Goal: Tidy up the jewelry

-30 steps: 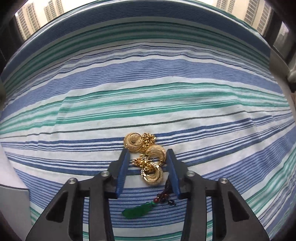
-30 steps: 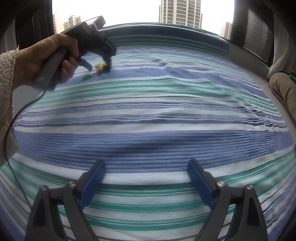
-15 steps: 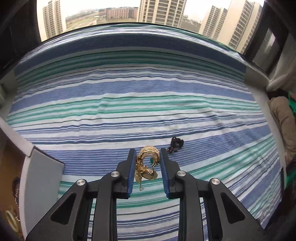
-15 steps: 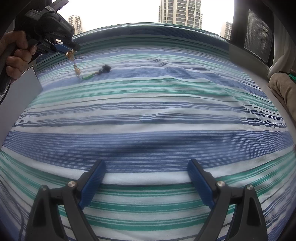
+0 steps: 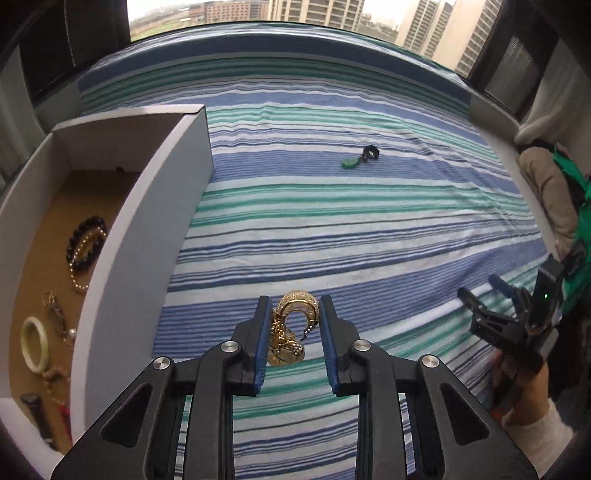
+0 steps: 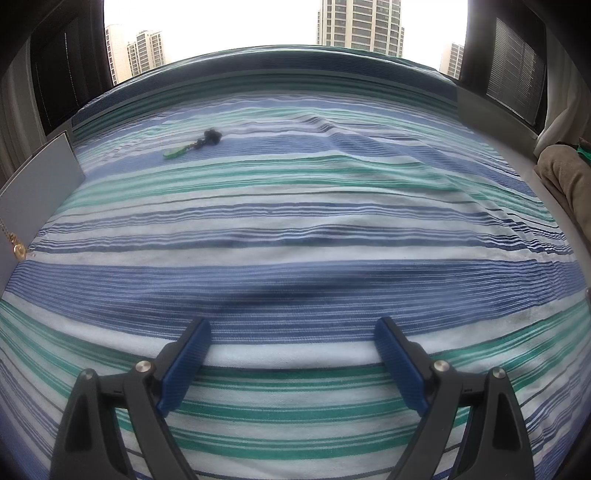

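Striped sheet (image 6: 295,229) in blue, green and white runs under the right tongs (image 6: 292,324) and way out ahead of them, a bit rumpled up ahead to the right; past its far edge there's a window (image 6: 240,22) with tower blocks (image 6: 360,22) outside; slatted blind (image 6: 517,62) far ahead on the right; off to the right of the left tongs (image 5: 294,301), a beige cushion (image 5: 550,184) with some green fabric (image 5: 580,206) against it

tongs (image 5: 291,332): black frames | blue pads | silver screws | white sleeve (image 5: 535,435)
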`<move>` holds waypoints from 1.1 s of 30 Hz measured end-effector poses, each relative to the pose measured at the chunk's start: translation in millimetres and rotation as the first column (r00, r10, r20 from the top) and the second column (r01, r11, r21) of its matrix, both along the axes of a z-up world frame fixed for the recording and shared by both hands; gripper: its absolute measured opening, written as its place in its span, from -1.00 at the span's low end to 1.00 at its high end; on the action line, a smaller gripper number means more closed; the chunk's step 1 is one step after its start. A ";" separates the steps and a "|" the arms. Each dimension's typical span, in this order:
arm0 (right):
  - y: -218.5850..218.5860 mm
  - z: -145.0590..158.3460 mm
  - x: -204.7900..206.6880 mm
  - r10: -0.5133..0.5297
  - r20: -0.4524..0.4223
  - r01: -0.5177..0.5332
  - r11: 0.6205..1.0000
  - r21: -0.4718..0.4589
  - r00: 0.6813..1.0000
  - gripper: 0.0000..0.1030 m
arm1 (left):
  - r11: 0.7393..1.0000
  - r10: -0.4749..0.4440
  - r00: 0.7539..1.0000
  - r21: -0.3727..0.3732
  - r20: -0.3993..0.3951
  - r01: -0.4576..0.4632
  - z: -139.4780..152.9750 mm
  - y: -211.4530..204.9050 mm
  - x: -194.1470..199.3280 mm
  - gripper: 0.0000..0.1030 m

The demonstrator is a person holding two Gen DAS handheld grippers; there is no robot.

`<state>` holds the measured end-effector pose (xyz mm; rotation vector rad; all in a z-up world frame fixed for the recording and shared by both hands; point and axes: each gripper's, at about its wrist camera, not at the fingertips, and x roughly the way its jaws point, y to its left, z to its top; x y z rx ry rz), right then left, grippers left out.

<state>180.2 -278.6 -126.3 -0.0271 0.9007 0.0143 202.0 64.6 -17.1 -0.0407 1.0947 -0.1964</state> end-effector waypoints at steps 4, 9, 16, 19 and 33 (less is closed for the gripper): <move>-0.3 -0.1 0.0 0.000 0.000 0.000 1.000 0.000 1.000 0.78 | 1.000 0.017 1.000 0.010 -0.014 -0.016 -19.4 8.0 -16.3 -0.53; -0.5 -0.1 0.0 0.000 0.000 0.000 1.000 0.000 1.000 0.78 | 1.000 0.027 0.999 -0.001 -0.018 -0.027 -38.0 11.8 -23.5 -0.52; -0.3 0.0 0.0 0.000 -0.001 0.000 1.000 0.000 1.000 0.78 | 0.999 0.053 0.999 0.014 0.012 -0.053 -36.2 16.5 -37.8 0.22; -0.3 0.3 -0.7 0.008 -0.002 -0.008 1.000 -0.001 1.000 0.78 | 0.997 0.071 0.997 -0.002 0.040 -0.071 -25.1 25.4 -48.3 0.36; 6.2 83.1 164.7 0.064 -0.129 -0.008 0.918 0.396 0.990 0.21 | 0.974 0.207 0.975 -0.106 0.080 -0.198 -28.6 65.6 -97.5 0.60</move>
